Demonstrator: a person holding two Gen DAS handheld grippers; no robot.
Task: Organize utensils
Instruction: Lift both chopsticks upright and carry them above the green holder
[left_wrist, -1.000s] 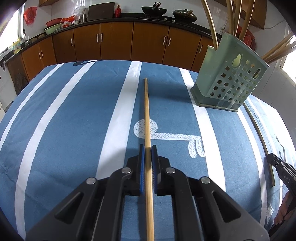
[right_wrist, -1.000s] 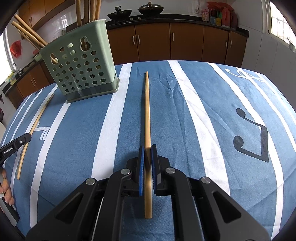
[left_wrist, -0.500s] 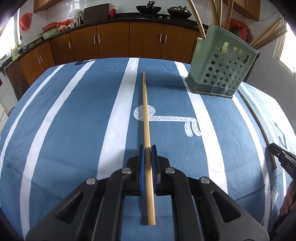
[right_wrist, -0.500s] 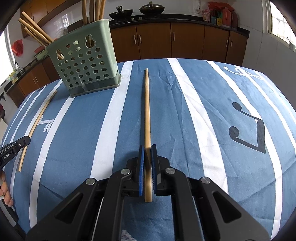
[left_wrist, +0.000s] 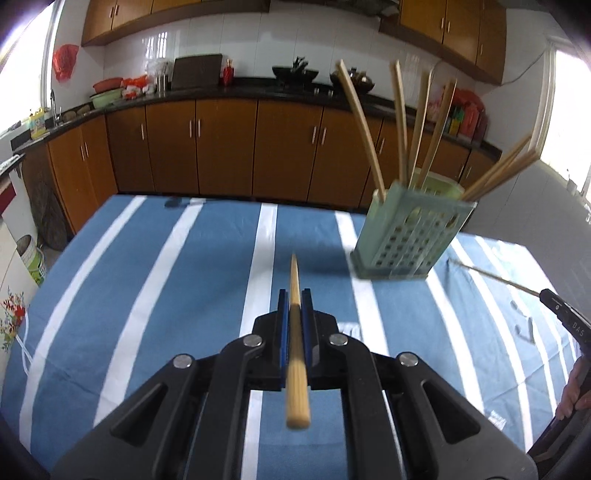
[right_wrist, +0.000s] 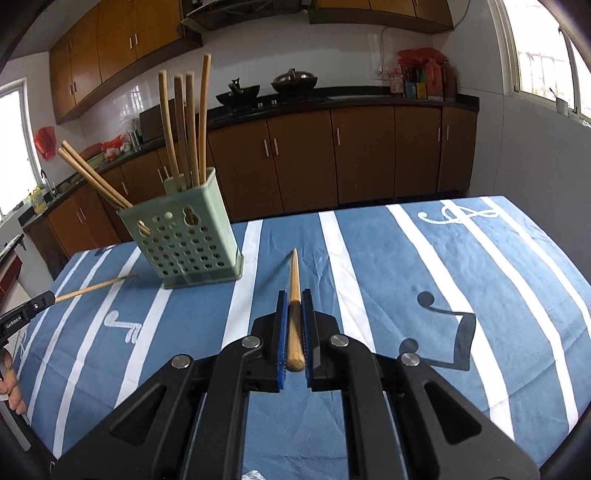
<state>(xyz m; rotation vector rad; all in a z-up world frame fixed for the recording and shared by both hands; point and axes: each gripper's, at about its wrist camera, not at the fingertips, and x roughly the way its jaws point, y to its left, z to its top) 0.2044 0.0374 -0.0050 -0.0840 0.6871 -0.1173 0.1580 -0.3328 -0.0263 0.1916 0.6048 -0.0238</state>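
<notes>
Nearest to us, our left gripper (left_wrist: 294, 306) has its jaws clamped on a wooden chopstick (left_wrist: 295, 332), whose blunt end sticks back toward the camera while its tip points out over the desk (left_wrist: 155, 280), clear of the blue-and-white striped cloth. Our right gripper (right_wrist: 294, 306) likewise has its jaws pressed tight on a second chopstick (right_wrist: 294, 314), also raised off the cloth. In each wrist view the other gripper shows at the side edge with its chopstick reaching toward the holder. Farther out, toward the desk's far edge, stands the green perforated holder (right_wrist: 184, 243), upright, with several chopsticks (right_wrist: 186, 125) leaning in it. Beyond the desk run brown kitchen cabinets (left_wrist: 221, 147) under a dark counter.
</notes>
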